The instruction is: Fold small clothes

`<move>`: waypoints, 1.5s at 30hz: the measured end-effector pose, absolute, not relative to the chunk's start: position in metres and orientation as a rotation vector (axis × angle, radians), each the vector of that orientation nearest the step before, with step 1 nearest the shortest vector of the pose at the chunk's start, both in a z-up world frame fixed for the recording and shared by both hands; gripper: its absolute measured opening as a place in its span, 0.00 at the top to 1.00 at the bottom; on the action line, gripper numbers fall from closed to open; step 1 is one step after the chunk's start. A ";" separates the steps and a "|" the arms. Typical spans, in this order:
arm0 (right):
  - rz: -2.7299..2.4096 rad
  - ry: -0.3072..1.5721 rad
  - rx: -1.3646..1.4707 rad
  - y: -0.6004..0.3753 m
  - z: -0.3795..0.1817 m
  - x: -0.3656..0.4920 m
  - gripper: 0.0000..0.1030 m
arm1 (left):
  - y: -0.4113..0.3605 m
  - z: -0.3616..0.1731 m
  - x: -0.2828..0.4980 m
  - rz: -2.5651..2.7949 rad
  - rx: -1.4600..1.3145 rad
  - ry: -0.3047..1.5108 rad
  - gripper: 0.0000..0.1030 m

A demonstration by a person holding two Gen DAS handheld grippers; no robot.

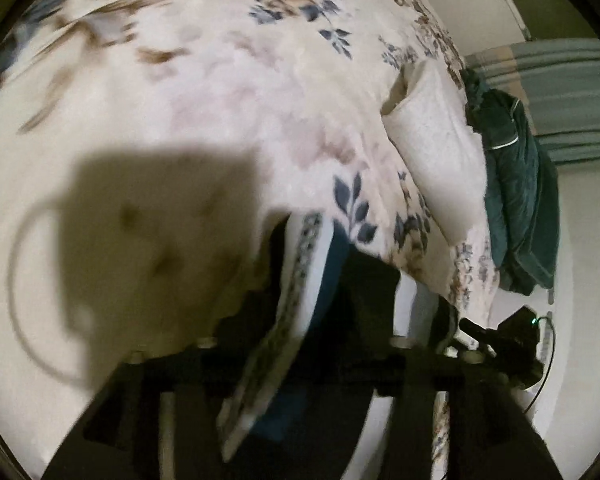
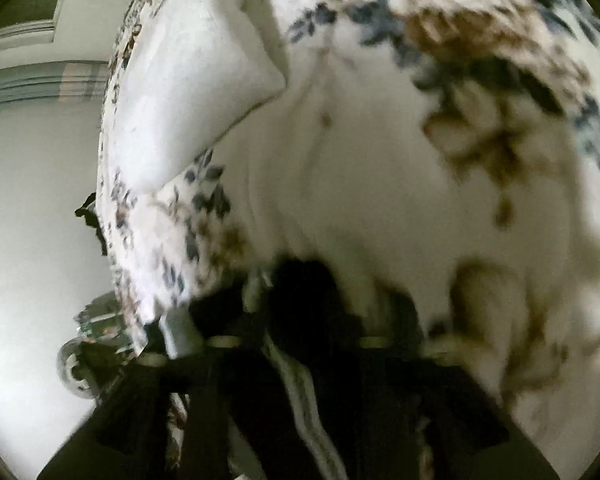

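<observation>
Soft matt floral cloth bedspread [image 1: 228,92], a matt white cloth pillow [image 2: 192,80], dark plush garment [image 1: 520,200]

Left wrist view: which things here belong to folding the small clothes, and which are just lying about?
For the job:
- small garment with patterned trim, between the gripper's fingers
- floral bedspread, the surface to fold on

Just lying about:
- white pillow
- dark green garment past the bed's edge
</observation>
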State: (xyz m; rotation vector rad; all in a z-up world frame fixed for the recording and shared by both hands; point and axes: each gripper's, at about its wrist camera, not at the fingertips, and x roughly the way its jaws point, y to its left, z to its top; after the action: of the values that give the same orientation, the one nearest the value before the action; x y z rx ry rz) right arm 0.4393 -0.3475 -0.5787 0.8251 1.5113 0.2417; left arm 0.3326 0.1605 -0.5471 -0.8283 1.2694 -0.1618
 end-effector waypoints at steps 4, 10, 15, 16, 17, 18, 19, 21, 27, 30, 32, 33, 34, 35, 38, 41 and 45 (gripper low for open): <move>0.267 1.621 0.831 -0.356 -0.573 0.384 0.42 | 0.169 -0.540 0.287 -0.135 -0.855 1.277 0.40; 0.253 1.772 0.863 -0.347 -0.594 0.309 0.42 | 0.165 -0.547 0.236 -0.096 -0.862 1.337 0.40; 0.216 1.714 0.894 -0.337 -0.596 0.282 0.87 | 0.155 -0.562 0.217 -0.092 -0.890 1.399 0.40; 0.196 1.681 0.889 -0.341 -0.589 0.280 0.88 | 0.153 -0.562 0.217 -0.094 -0.884 1.400 0.40; 0.160 1.638 0.887 -0.347 -0.581 0.278 0.88 | 0.152 -0.561 0.218 -0.096 -0.880 1.400 0.40; 0.149 1.632 0.883 -0.350 -0.581 0.277 0.88 | 0.151 -0.560 0.220 -0.100 -0.879 1.394 0.40; 0.163 1.651 0.863 -0.349 -0.584 0.277 0.88 | 0.151 -0.560 0.221 -0.107 -0.883 1.385 0.40; 0.213 1.715 0.804 -0.340 -0.595 0.280 0.86 | 0.151 -0.559 0.227 -0.121 -0.884 1.373 0.40; 0.323 1.658 0.798 -0.341 -0.595 0.323 0.26 | 0.152 -0.568 0.255 -0.215 -0.905 1.316 0.40; 0.432 1.636 0.869 -0.338 -0.615 0.348 0.25 | 0.153 -0.584 0.271 -0.273 -0.963 1.292 0.39; 0.526 1.650 0.912 -0.328 -0.635 0.360 0.25 | 0.151 -0.592 0.282 -0.310 -0.999 1.284 0.37; 0.571 1.661 0.930 -0.320 -0.648 0.367 0.25 | 0.149 -0.595 0.287 -0.337 -1.010 1.277 0.35; 0.602 1.664 0.946 -0.313 -0.656 0.368 0.25 | 0.149 -0.597 0.290 -0.360 -1.010 1.275 0.35; 0.636 1.667 0.971 -0.306 -0.665 0.371 0.24 | 0.149 -0.598 0.293 -0.380 -1.012 1.272 0.35; 0.730 1.644 1.012 -0.287 -0.673 0.377 0.14 | 0.149 -0.601 0.299 -0.419 -1.043 1.265 0.35; 0.766 1.646 1.004 -0.273 -0.675 0.381 0.14 | 0.142 -0.599 0.303 -0.442 -1.028 1.264 0.29; 0.782 1.630 1.015 -0.276 -0.670 0.366 0.15 | 0.133 -0.595 0.312 -0.455 -1.014 1.255 0.28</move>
State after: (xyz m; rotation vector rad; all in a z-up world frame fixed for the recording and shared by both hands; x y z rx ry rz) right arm 0.3665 -0.2757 -0.6705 1.0145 1.6297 0.7822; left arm 0.3123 0.1328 -0.5953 -1.0141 1.2554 -0.4553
